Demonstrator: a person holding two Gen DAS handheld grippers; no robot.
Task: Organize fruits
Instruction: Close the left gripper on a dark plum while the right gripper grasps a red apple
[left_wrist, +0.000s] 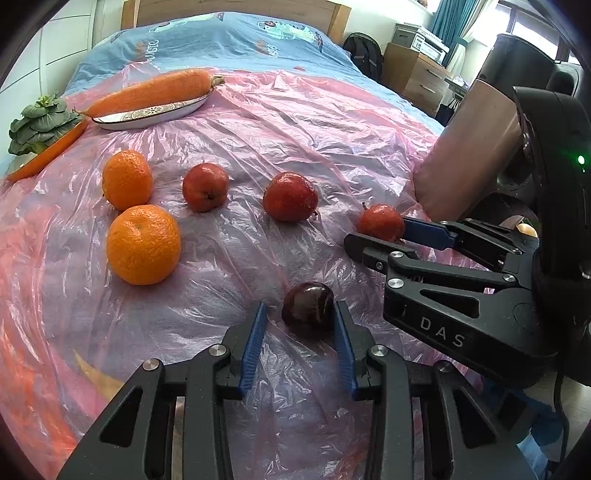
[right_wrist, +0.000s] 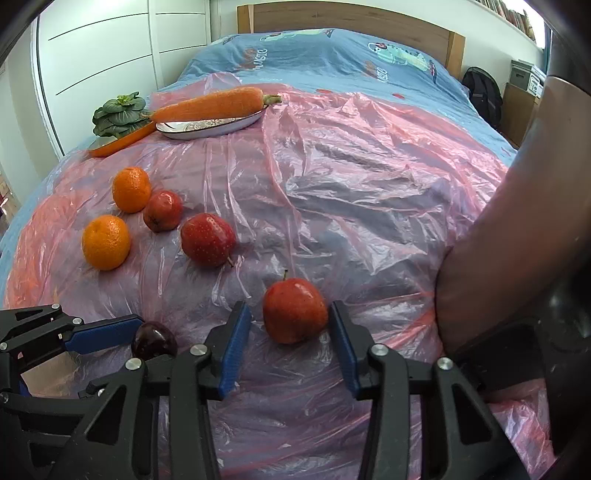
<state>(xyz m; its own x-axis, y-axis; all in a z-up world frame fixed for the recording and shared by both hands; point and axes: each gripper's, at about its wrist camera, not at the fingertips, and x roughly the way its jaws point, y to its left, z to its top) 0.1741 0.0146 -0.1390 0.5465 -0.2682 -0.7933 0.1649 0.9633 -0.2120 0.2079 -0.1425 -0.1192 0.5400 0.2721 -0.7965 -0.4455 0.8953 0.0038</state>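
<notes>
Landmark: we take the white oval plate at the far end of the sheet as our reference.
Plate load: one long, matt carrot lies along it; a leafy green vegetable and a second carrot sit just left of the plate.
Oranges: two round, pebbled oranges lie nearer us than the plate, on its left side.
Red apples: three glossy, speckled apples; two lie loose in front of the plate, well apart from it.
Dark plum: small, smooth, deep purple fruit, nearest us, farthest from the plate.
Left gripper: we see it partly open around the dark plum; the right blue ribbed pad touches it, the left pad stands clear.
Right gripper: we see it partly open astride the third apple; one pad just beside it, a gap at the other. Nothing lifted.
Surface: crinkled, translucent pink plastic sheet over a blue printed bedspread.
Room: wooden headboard beyond the plate, white wardrobe doors left of it.
</notes>
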